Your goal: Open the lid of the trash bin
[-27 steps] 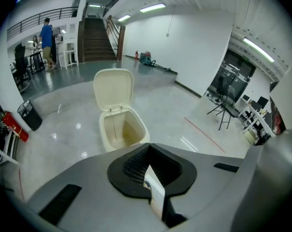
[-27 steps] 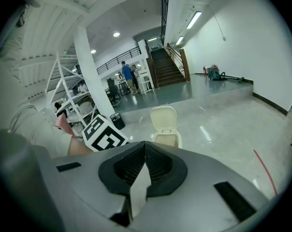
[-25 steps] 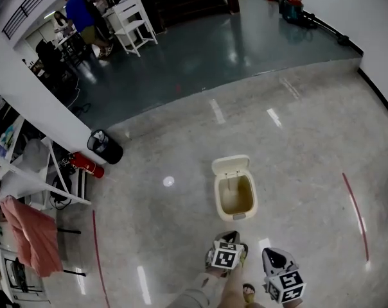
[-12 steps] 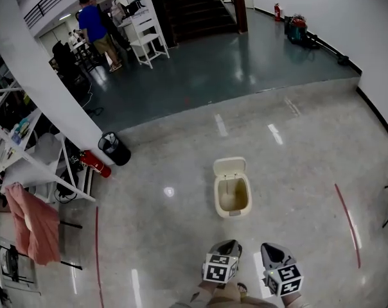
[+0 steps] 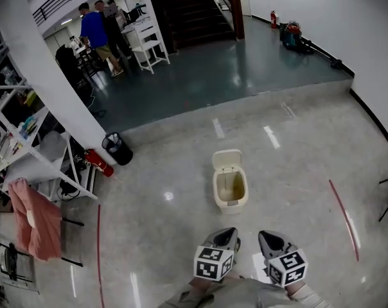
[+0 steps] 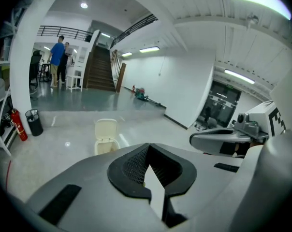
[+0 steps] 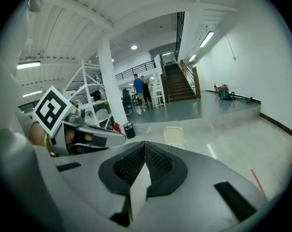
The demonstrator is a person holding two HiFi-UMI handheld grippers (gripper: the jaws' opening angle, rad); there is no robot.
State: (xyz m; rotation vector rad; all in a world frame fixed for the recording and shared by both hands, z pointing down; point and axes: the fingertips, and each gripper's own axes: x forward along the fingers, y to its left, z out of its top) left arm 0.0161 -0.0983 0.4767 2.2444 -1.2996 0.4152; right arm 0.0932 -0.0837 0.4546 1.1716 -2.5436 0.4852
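Floor [image 5: 297, 165] glossy speckled stone | trash bin [image 5: 230, 186] 12 o'clock, lid [image 5: 226, 160] up | left gripper [image 5: 228, 234], right gripper [image 5: 267, 237] both closed, empty

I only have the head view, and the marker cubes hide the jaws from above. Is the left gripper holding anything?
Observer: No. In the left gripper view, the left gripper has its jaws together with nothing between them.
Operator: And the right one?
Observer: The right gripper view shows the right gripper shut and empty too.
Operator: From above I can't judge how far up the lid is.
Observer: Seen from low down in the left gripper view, the lid stands roughly upright above the rear edge of the trash bin.
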